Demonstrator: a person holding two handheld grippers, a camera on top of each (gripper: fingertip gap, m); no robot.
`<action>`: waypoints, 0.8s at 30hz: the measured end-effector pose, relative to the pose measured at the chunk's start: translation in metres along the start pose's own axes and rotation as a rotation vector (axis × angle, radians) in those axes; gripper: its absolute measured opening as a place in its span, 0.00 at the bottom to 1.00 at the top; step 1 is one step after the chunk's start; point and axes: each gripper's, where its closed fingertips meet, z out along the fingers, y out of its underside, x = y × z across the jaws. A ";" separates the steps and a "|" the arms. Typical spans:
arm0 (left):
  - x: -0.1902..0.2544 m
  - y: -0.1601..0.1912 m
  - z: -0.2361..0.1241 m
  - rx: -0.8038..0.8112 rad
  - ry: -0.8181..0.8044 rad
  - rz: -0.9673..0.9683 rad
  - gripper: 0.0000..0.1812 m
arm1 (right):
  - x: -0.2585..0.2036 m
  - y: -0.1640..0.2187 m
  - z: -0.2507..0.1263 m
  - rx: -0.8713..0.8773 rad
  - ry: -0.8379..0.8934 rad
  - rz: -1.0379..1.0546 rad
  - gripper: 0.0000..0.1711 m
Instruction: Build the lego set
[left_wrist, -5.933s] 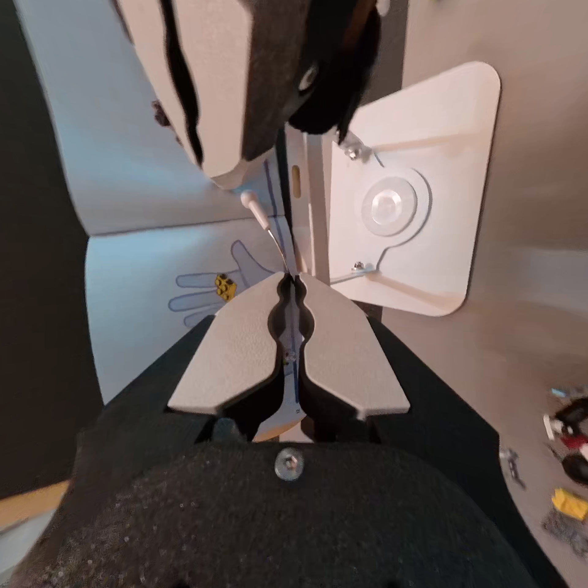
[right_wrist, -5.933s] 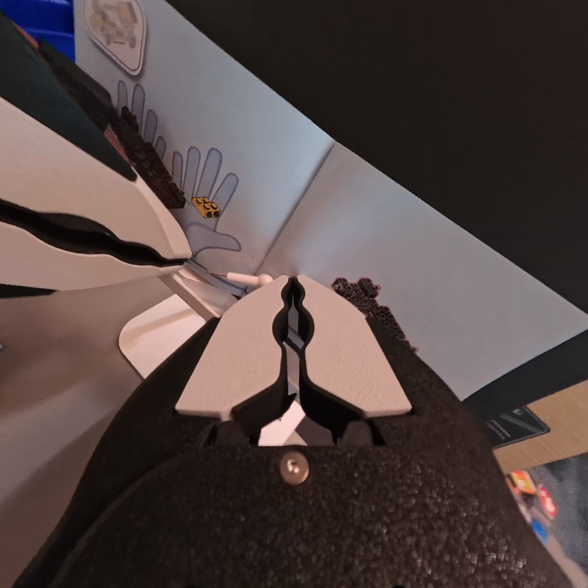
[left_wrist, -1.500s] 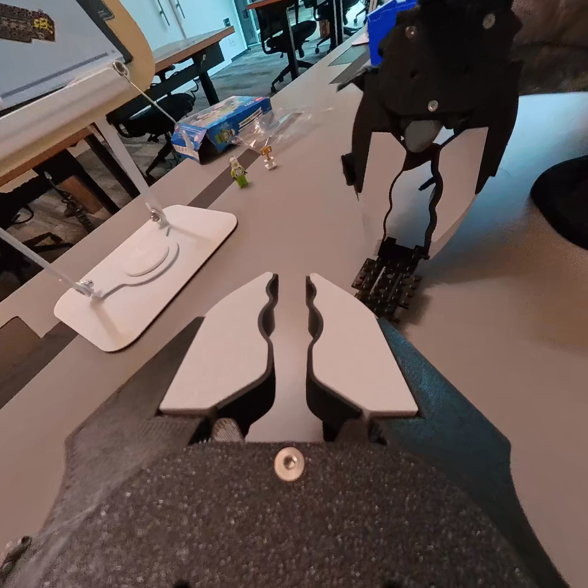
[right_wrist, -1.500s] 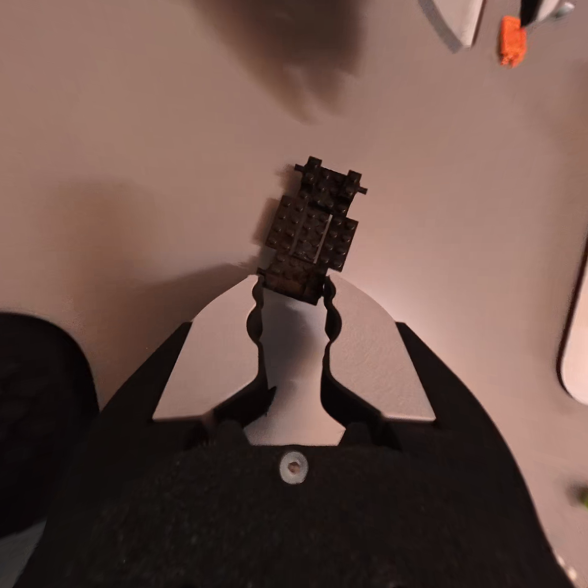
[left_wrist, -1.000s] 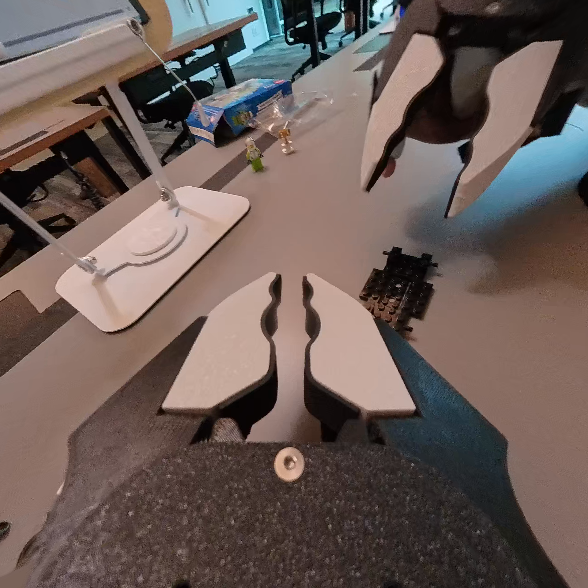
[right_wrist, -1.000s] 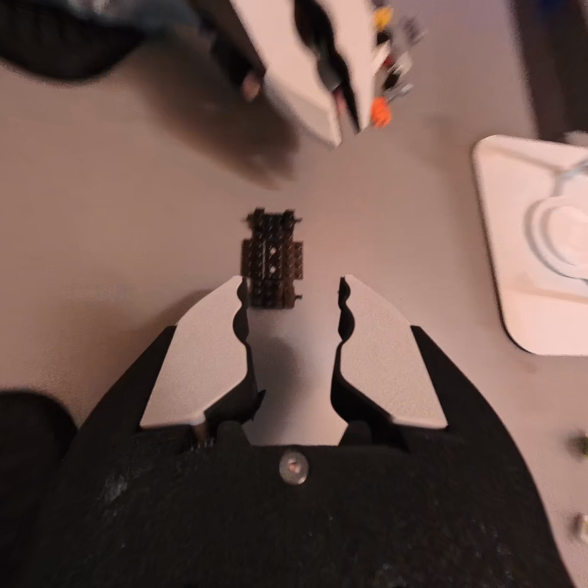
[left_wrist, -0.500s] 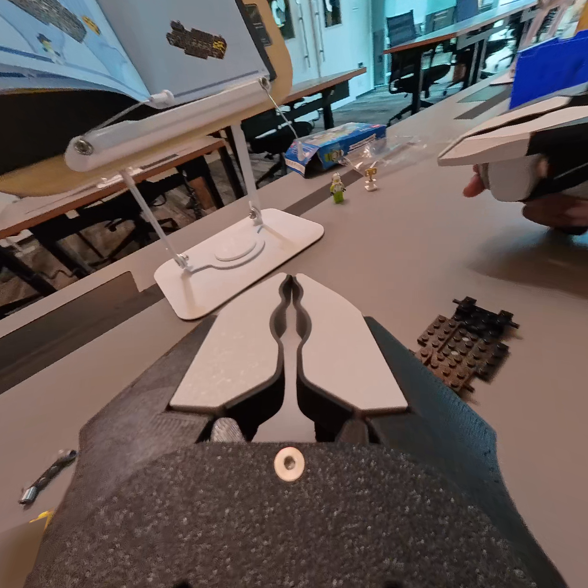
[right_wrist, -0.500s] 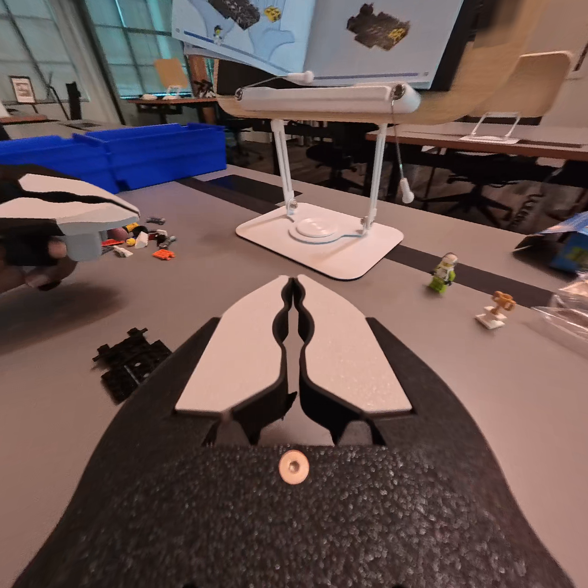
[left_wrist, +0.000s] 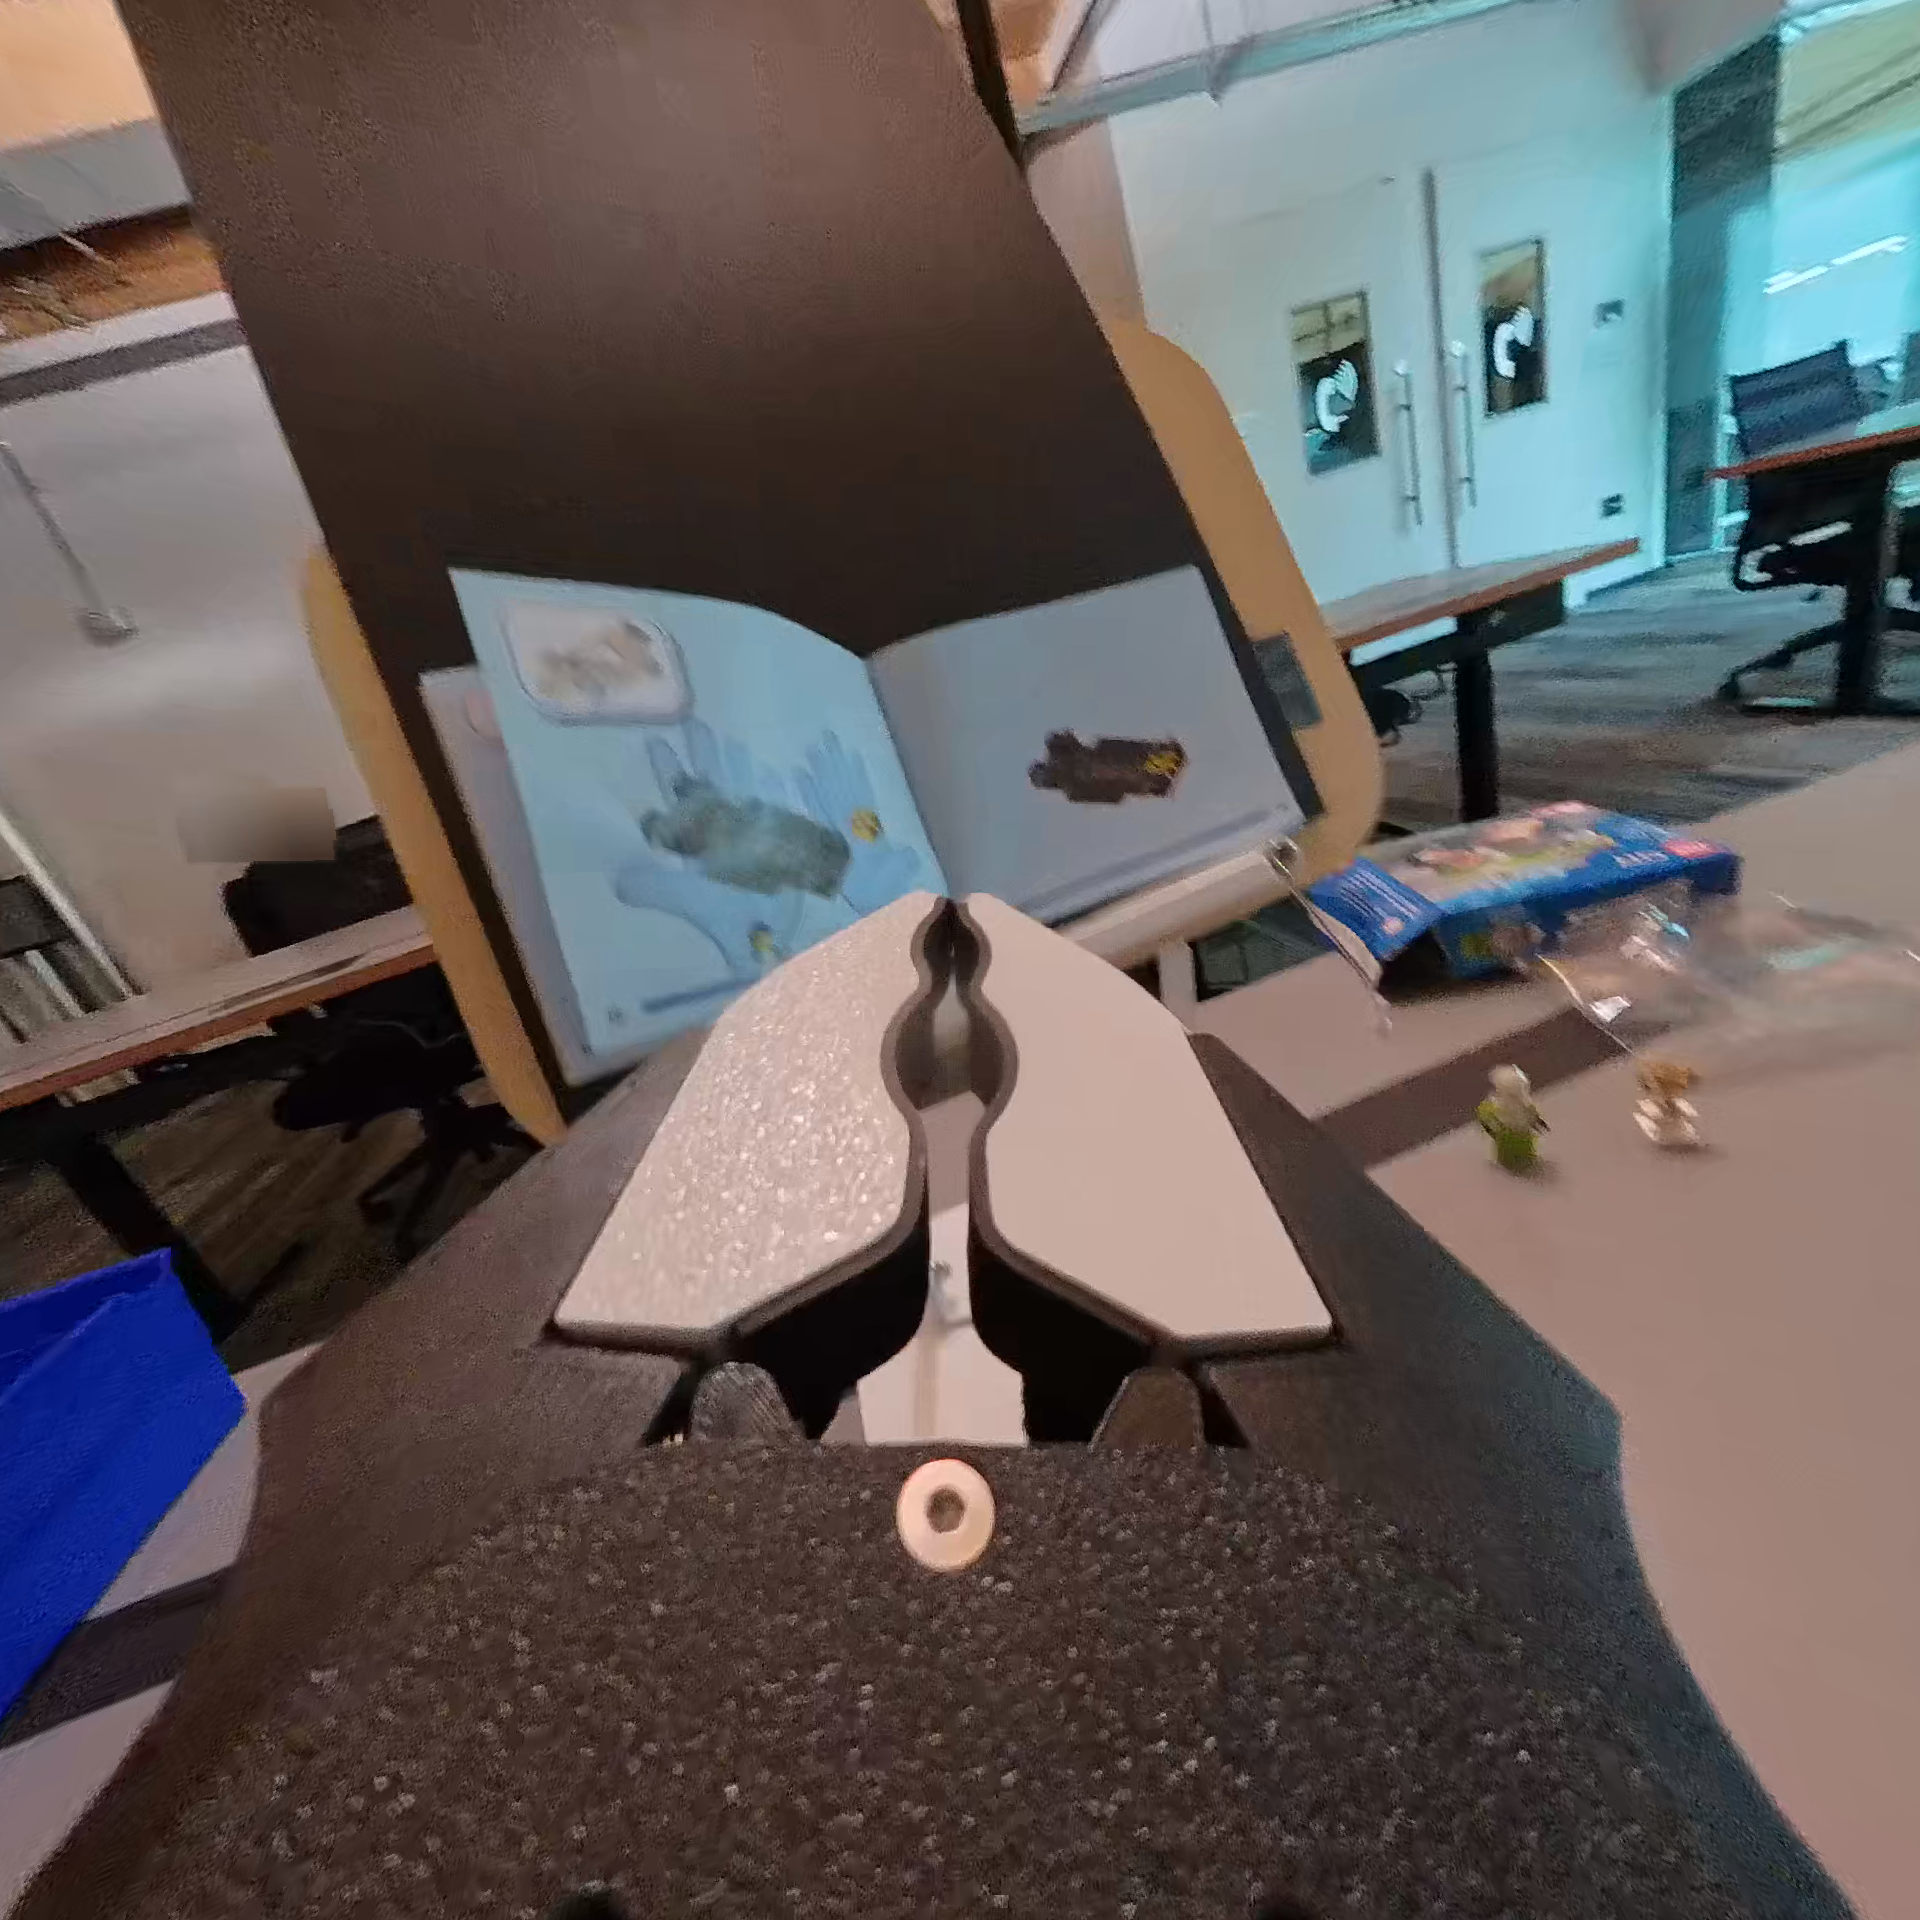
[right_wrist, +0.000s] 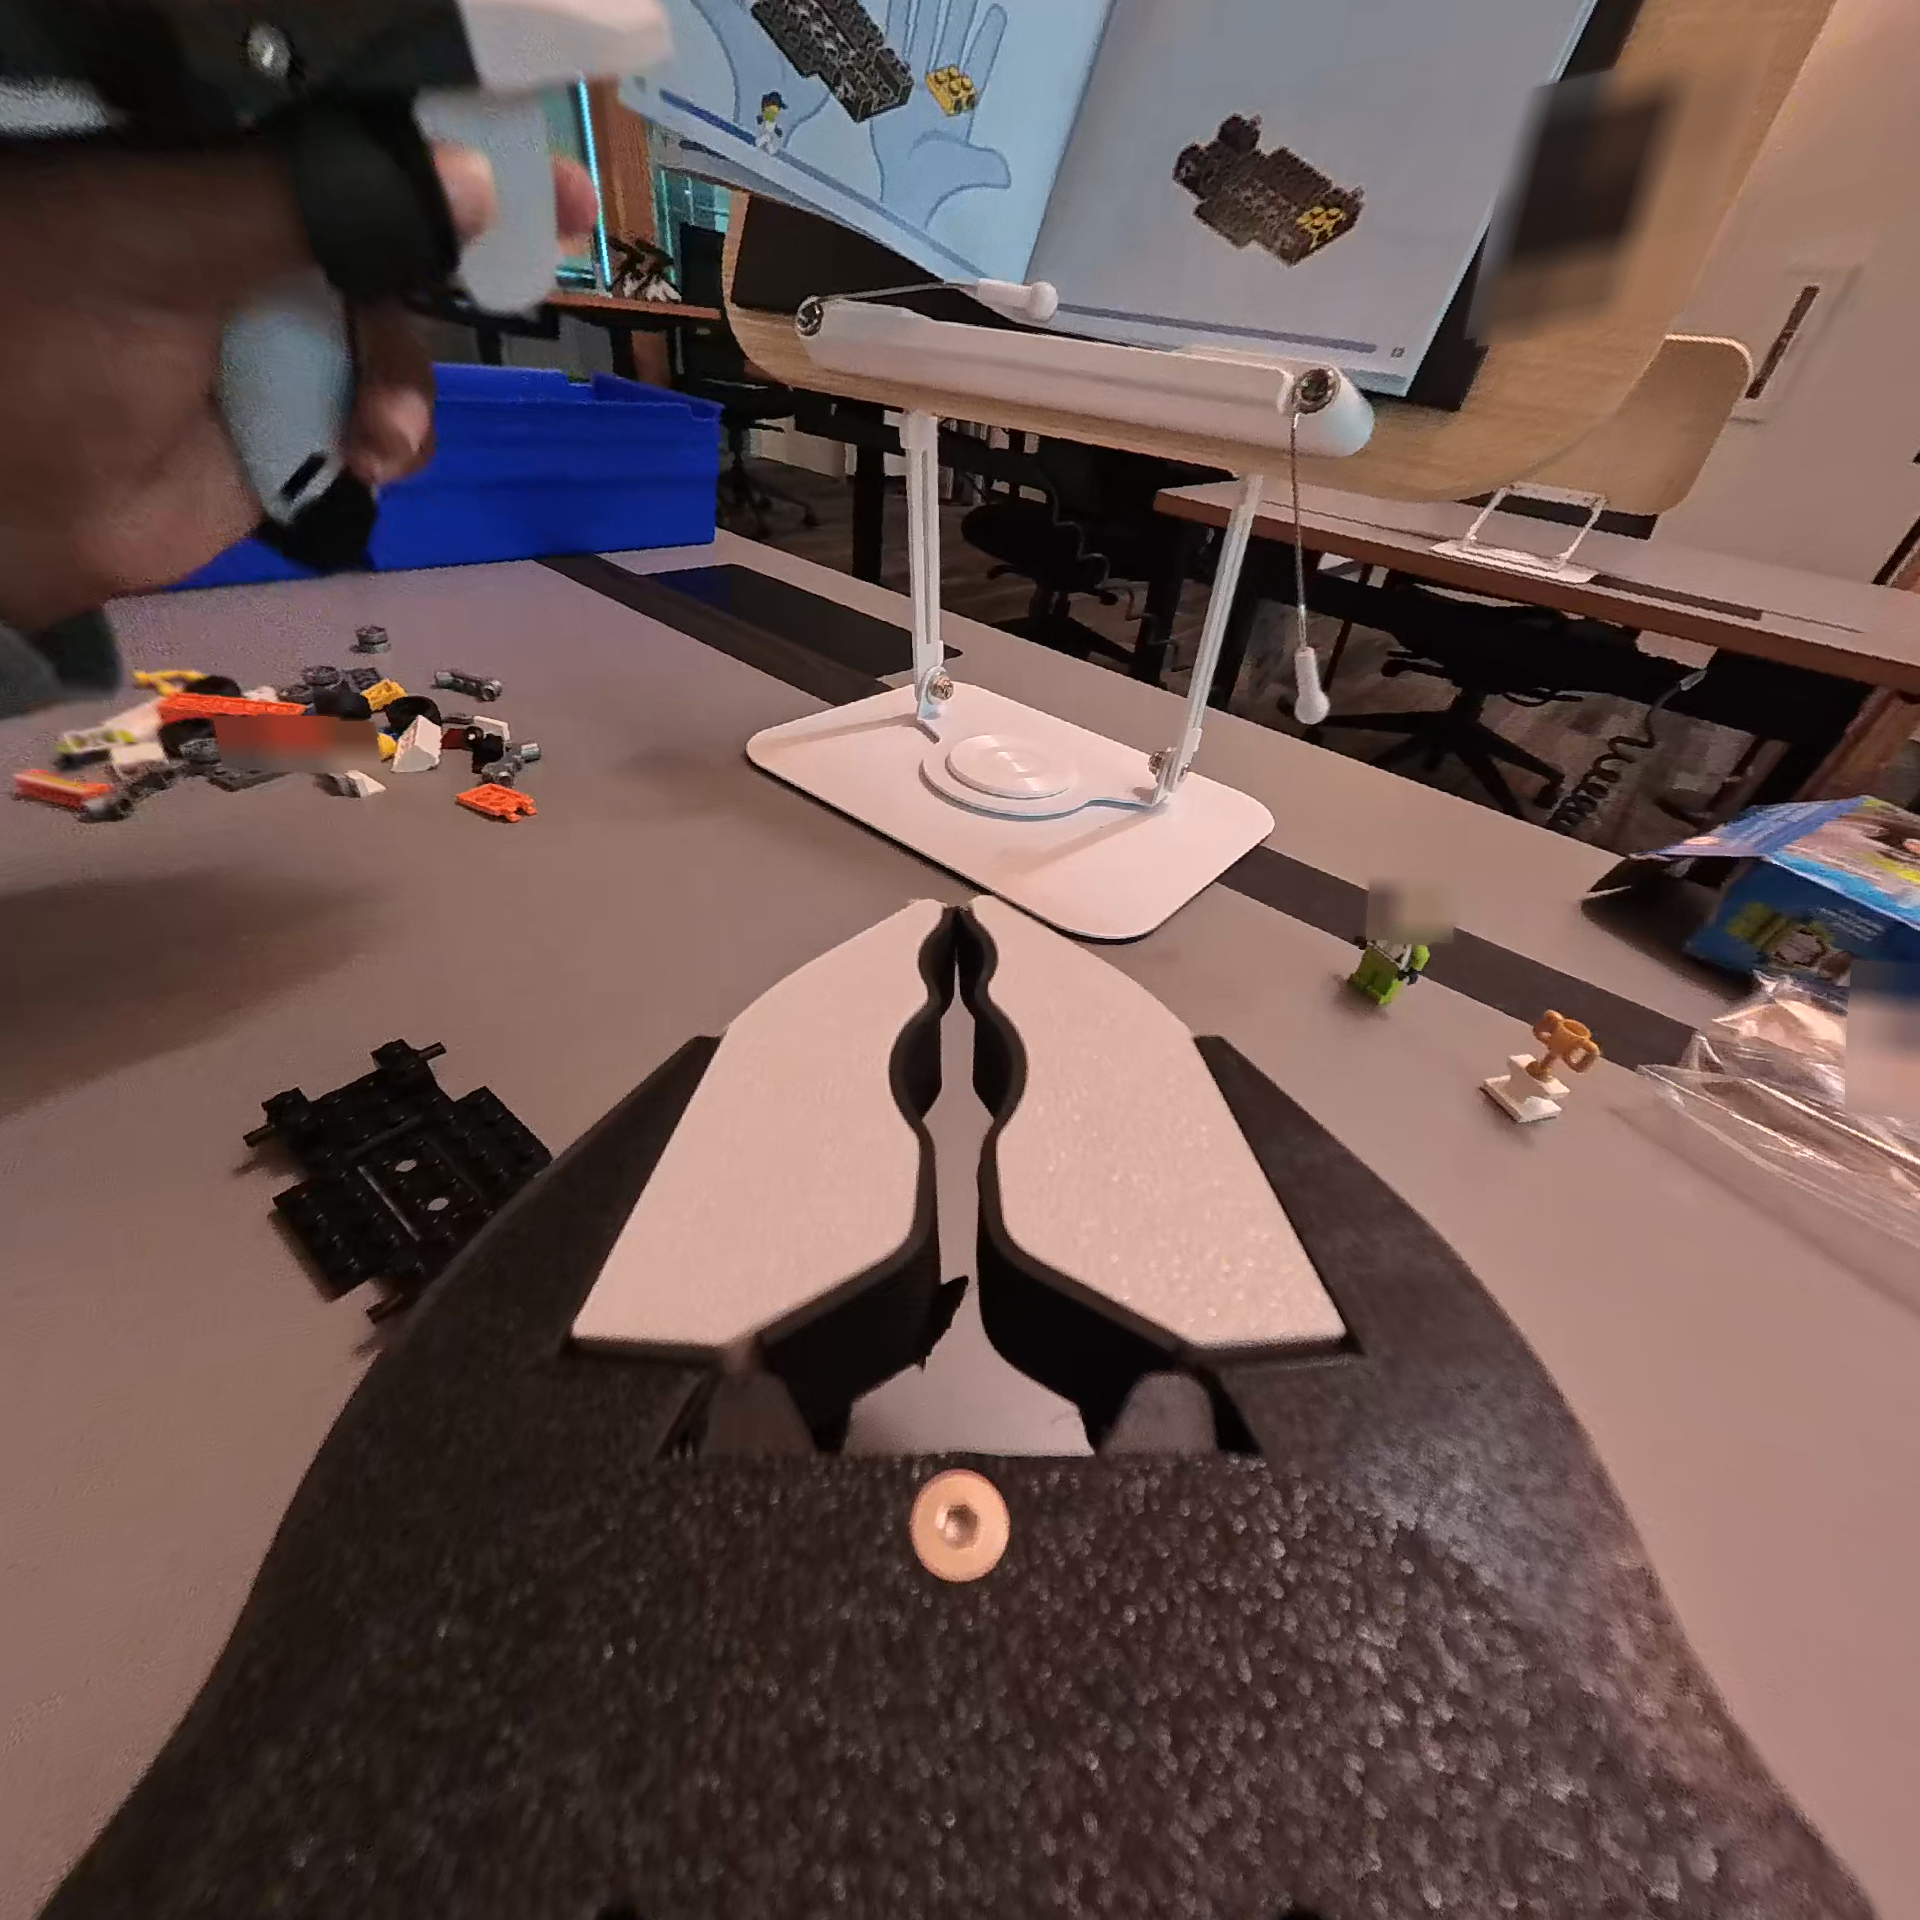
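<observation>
Grey matte tabletop (right_wrist: 623, 935) is being occupied by the studded black chassis (right_wrist: 395, 1169), lying flat left of the pressed-together, empty right gripper (right_wrist: 956, 920).

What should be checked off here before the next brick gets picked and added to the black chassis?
1. Left gripper free: ok, jaws shut on nothing.
2. Right gripper free: ok, shut, empty.
3. Black chassis reachable: ok, flat on the grey table, studs up, beside the right gripper.
4. Instruction booklet readable: ok, open on the white stand.
5. Loose bricks available: ok, scattered at far left.
6. Yellow piece shown in the booklet located: cannot tell; the pile is too small to sort.
</observation>
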 end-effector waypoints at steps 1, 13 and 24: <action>-0.007 -0.004 0.008 0.001 -0.025 0.005 0.00 | 0.001 0.001 0.000 -0.001 0.001 0.005 0.00; -0.040 0.018 0.033 -0.037 -0.137 0.034 0.00 | 0.003 0.008 0.006 -0.019 -0.016 0.047 0.00; -0.034 0.016 0.030 -0.028 -0.129 0.040 0.00 | 0.000 0.008 0.004 -0.019 -0.025 0.042 0.00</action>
